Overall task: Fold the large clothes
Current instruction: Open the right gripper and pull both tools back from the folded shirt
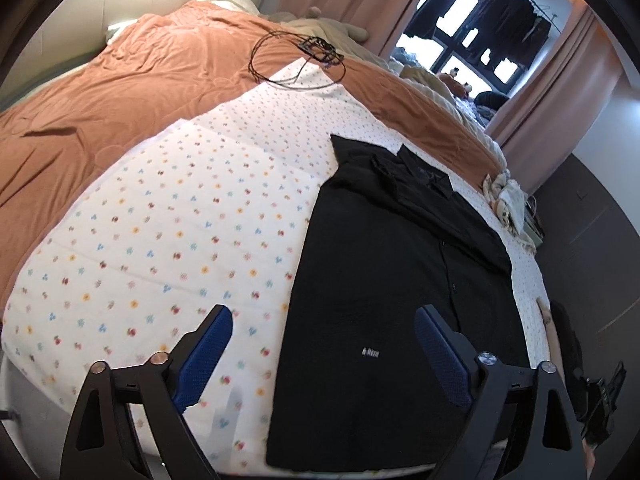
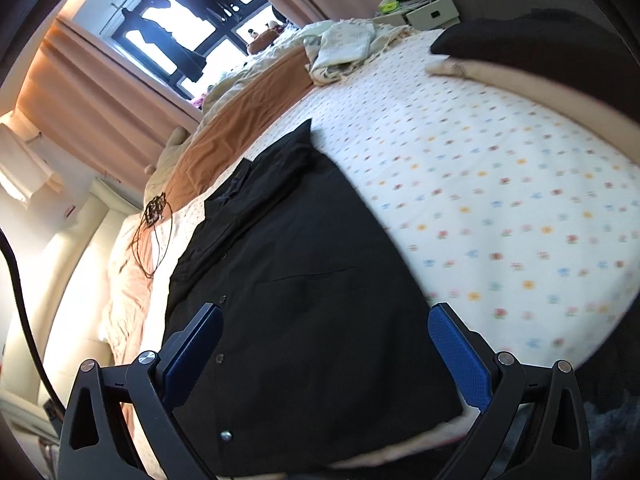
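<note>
On the bed in front of me, a white sheet with small coloured flowers (image 1: 168,216) is spread flat, and the black shirt (image 1: 392,264) lies on it, folded into a long panel with its collar end away from me and its hem end near me.

Starting at the far left of my left wrist view, an orange duvet (image 1: 120,88) covers the back of the bed, with a loop of thin black cable (image 1: 280,60) resting where it meets the sheet. My left gripper (image 1: 324,336) is released, its jaws wide apart with nothing between the blue pads. Its left finger hangs over bare flowered sheet; its right finger hangs over the shirt, so the shirt's left edge runs up through the gap between the fingers. A small white label on the shirt sits just left of the right finger. Further right are pink curtains (image 1: 560,92) and a window with dark clothes hanging outside.

In my right wrist view, my right gripper (image 2: 324,344) is also released, jaws spread as wide as they go and holding nothing. The shirt's button placket runs just beside the left finger, and the shirt fills the whole gap between the fingers. The right finger hangs about over its right edge, where the flowered sheet begins. Crumpled pale laundry (image 2: 344,44) lies at the far edge of the sheet.
</note>
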The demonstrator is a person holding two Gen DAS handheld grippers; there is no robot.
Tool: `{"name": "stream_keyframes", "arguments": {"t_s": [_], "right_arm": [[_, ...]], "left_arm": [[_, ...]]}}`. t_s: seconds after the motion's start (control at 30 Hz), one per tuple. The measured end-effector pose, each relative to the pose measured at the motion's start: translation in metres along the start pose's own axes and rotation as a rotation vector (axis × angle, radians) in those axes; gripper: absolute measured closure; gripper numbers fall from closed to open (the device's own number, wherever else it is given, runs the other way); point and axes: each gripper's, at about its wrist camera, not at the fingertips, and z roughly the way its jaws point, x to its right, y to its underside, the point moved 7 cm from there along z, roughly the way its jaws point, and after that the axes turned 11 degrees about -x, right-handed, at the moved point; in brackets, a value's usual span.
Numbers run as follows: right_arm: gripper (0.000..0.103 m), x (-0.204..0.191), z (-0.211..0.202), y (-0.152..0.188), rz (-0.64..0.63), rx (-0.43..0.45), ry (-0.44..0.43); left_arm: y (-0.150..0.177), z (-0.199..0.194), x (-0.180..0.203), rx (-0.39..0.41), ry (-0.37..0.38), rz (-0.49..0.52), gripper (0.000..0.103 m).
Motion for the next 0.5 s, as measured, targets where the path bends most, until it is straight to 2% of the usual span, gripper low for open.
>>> {"name": "stream_keyframes", "arguments": {"t_s": [0.13,0.2,0.3,0.5], "right_arm": [[0.003,0.020,-0.022,0.005,-0.010,0.007,0.025],[0.017,0.029,-0.026,0.010,-0.014,-0.011,0.038],[0.024,0.044,-0.024,0.019,-0.002,-0.057,0.036],[0.030,0.060,-0.013,0.038,-0.018,-0.144,0.007]], "left_arm": [[0.022,0.004,-0.017,-0.082,0.046,-0.031,0.033],[0.033,0.007,-0.023,-0.121,0.071,-0.039,0.037],[0.052,0.011,-0.027,-0.164,0.090,-0.029,0.039],[0.081,0.023,-0.031,-0.247,0.157,-0.054,0.041]]}}
